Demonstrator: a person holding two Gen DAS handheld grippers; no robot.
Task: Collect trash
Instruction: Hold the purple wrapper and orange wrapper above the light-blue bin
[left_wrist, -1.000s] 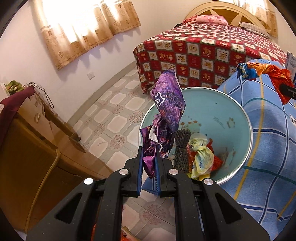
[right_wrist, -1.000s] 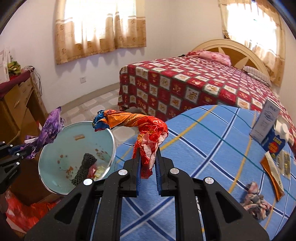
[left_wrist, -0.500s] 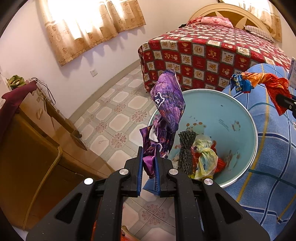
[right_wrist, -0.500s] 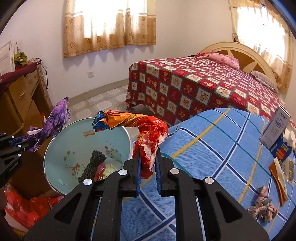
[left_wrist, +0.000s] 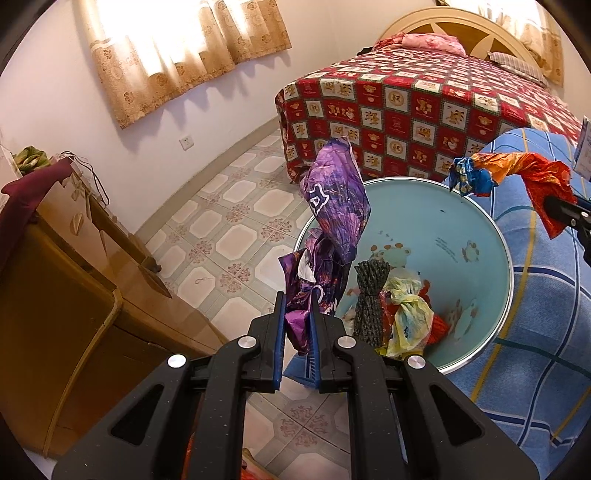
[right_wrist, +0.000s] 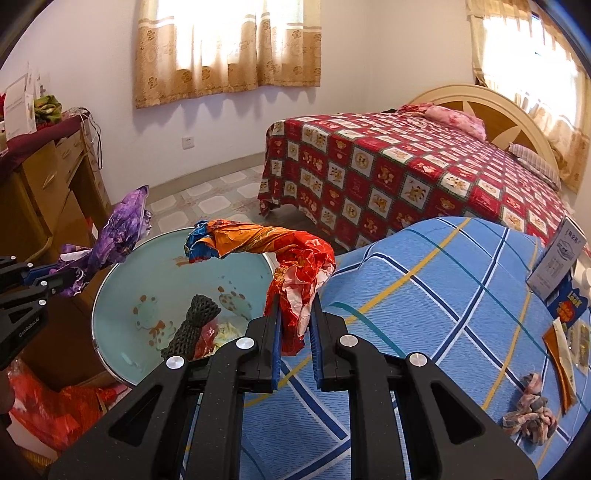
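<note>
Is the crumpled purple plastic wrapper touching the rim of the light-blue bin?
Cannot tell. In the left wrist view the purple wrapper overlaps the bin rim; the right wrist view shows no clear gap.

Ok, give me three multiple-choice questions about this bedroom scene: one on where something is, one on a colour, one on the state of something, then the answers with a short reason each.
1. Where is the black mesh bundle?
A. inside the pale blue bin
B. on the red checked bed
C. on the tiled floor

2. What colour is the wrapper in the left hand-held gripper?
A. green
B. purple
C. white

3. What is the state of the right hand-held gripper?
A. open and empty
B. shut on a box
C. shut on the orange and red wrapper

Answers: 1 A, the bundle stands among the trash at the bottom of the bin. 2 B, the crumpled wrapper rising from the blue pads is purple. 3 C, the wrapper's lower end is pinched between the pads while the rest arches over the bin's rim.
</note>
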